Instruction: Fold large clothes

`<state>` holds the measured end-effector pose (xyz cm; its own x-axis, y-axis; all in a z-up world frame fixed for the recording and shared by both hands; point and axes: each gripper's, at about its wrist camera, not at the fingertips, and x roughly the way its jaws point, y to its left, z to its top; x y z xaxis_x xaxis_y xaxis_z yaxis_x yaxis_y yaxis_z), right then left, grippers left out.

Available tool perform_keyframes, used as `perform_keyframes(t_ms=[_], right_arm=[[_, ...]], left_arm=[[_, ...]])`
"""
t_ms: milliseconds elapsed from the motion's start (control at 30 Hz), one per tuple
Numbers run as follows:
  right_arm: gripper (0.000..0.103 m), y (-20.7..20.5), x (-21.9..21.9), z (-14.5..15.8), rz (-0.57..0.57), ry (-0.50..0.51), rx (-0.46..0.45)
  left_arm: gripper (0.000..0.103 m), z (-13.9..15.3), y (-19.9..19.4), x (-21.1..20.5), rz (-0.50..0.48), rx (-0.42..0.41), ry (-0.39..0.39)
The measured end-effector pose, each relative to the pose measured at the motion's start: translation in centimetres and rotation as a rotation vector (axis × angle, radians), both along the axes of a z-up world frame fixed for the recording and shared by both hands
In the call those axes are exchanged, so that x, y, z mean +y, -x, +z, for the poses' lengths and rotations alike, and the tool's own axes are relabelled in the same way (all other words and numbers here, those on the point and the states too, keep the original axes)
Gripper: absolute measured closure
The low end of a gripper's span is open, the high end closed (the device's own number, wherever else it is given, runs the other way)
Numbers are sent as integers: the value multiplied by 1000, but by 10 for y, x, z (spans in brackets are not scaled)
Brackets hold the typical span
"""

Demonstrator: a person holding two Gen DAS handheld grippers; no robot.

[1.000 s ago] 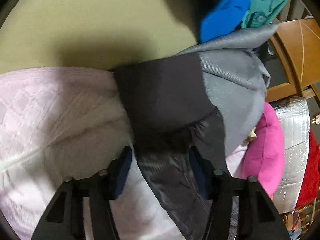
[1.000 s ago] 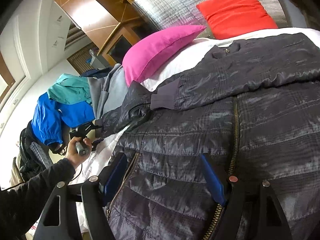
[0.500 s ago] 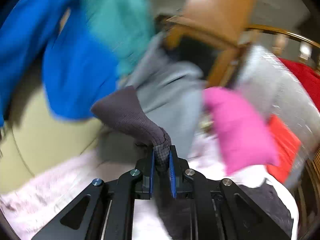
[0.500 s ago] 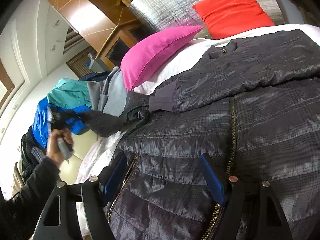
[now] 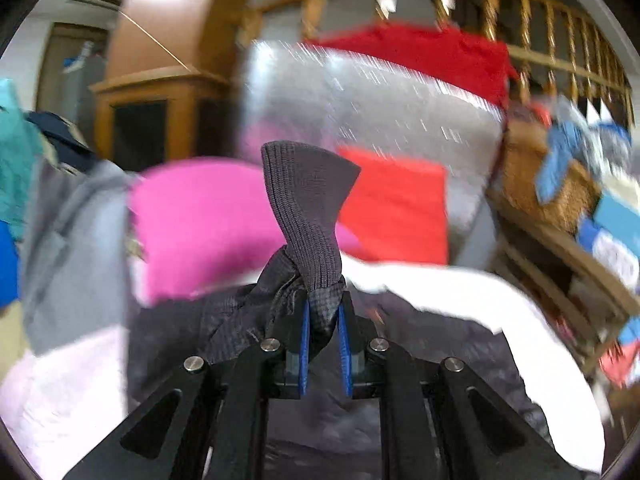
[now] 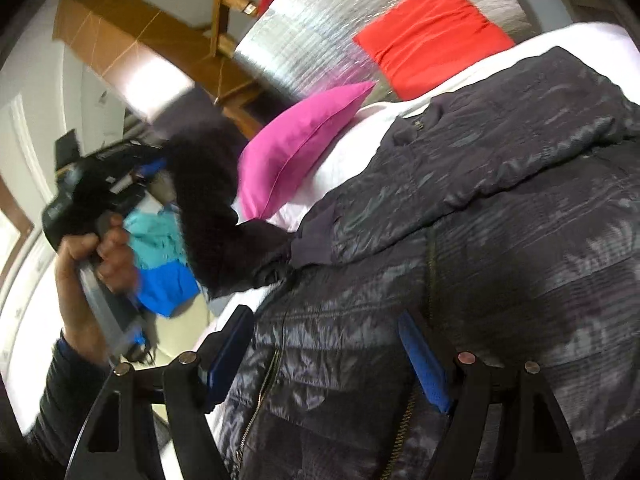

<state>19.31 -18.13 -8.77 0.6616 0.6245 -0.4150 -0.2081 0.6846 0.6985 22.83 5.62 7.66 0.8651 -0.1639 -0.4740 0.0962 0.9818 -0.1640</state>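
A dark quilted jacket (image 6: 480,220) lies front up on the white bed (image 6: 352,148), zipper (image 6: 430,264) down its middle. One sleeve lies folded across the chest, its cuff (image 6: 316,240) near the zipper. My left gripper (image 5: 323,312) is shut on the other sleeve's grey ribbed cuff (image 5: 308,200), which stands up past the blue pads. In the right wrist view that sleeve (image 6: 208,200) hangs lifted off the bed's left side, blurred, from the left gripper (image 6: 156,164) in a person's hand (image 6: 108,248). My right gripper (image 6: 324,344) is open just above the jacket's lower front, holding nothing.
A pink pillow (image 6: 296,148) and a red pillow (image 6: 432,36) lean on a silver foil headboard (image 6: 320,28). Blue and teal clothes (image 6: 160,256) are piled left of the bed. A wooden cabinet (image 5: 152,120) stands behind, cluttered shelves (image 5: 568,200) to the right.
My left gripper shut on the sleeve cuff, then rose and swung away from the clothes pile toward the pillows, rolling as it went and lifting the sleeve. The right gripper shifted only slightly.
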Motion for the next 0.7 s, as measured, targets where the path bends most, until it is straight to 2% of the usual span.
perform_keyframes(t_ms=[133,200,267,300,333,367,400,467,533,633,700], right_arm=[[25,-1,-25,-2,-90,-72,27],[25,-3,-37,-5,-126,-109,48],[25,-6,-46,-9,-156,-141,73],[25,-6,-48,-10,-164,-149,81],[25,-7,-50,-11,-172,-155,88],[25,-7,-52,-12,-178,-160,92],[25,-7,-52,-12,-180,-160,93],[25,-7,-52,-10,-185,-150,87],[25,-6,-51,-10,-187,-138,80],[25,-5,-47,-9,-181,-117,77],[25,-4,-44,-9,-163,-109,75]], left_arm=[[88,-62,-27,-51,-40,172,-77],[86,-89,-37,-63,-52,256,-94],[78,-108,-42,-68,-84,334,-65],[66,-110,-44,-71,-85,351,-44],[49,-110,-40,-69,-84,356,-19],[43,-109,-34,-62,-80,361,8],[37,-105,-30,-57,-74,357,41],[36,-97,-12,-54,-62,323,100],[35,-85,18,-31,14,252,182],[33,-83,60,-1,163,149,264],[33,-93,98,20,323,96,307]])
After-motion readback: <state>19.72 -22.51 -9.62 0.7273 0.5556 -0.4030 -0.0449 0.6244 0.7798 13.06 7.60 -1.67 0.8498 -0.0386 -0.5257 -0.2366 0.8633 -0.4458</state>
